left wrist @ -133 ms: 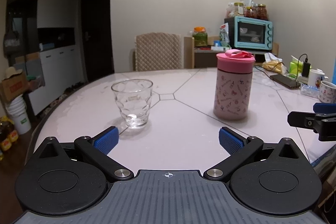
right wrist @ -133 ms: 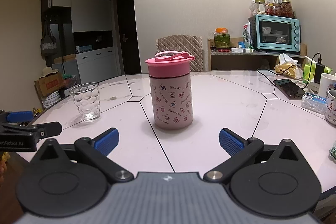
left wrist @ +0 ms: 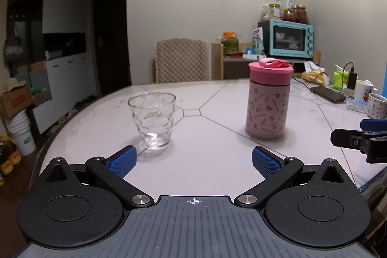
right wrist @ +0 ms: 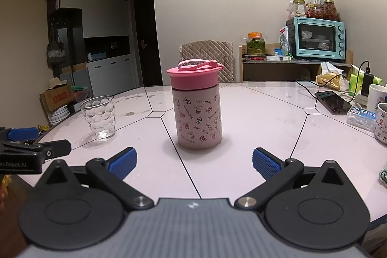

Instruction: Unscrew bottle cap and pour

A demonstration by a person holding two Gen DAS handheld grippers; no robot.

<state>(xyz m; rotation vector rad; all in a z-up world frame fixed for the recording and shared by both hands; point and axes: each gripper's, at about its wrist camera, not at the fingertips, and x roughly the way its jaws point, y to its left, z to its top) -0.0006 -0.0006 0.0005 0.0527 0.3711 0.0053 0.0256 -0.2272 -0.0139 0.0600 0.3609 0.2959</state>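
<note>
A pink Hello Kitty bottle [right wrist: 198, 117] with a pink screw cap [right wrist: 194, 75] stands upright on the pale table [right wrist: 254, 117]. It also shows in the left wrist view [left wrist: 267, 110], cap [left wrist: 270, 71] on. A clear dimpled glass [left wrist: 152, 120] stands left of the bottle, apart from it; it also shows in the right wrist view [right wrist: 99, 117]. My left gripper [left wrist: 193, 162] is open and empty, in front of the glass and bottle. My right gripper [right wrist: 194, 162] is open and empty, in front of the bottle. Each gripper's tip shows at the edge of the other's view.
Mugs [right wrist: 382, 122], a phone [right wrist: 333, 100] on a charging cable, a small plastic box [right wrist: 361, 117] and snack bags lie at the table's right. A quilted chair [right wrist: 206, 59] stands behind the table. A teal oven [right wrist: 316, 38] sits on a shelf at the back.
</note>
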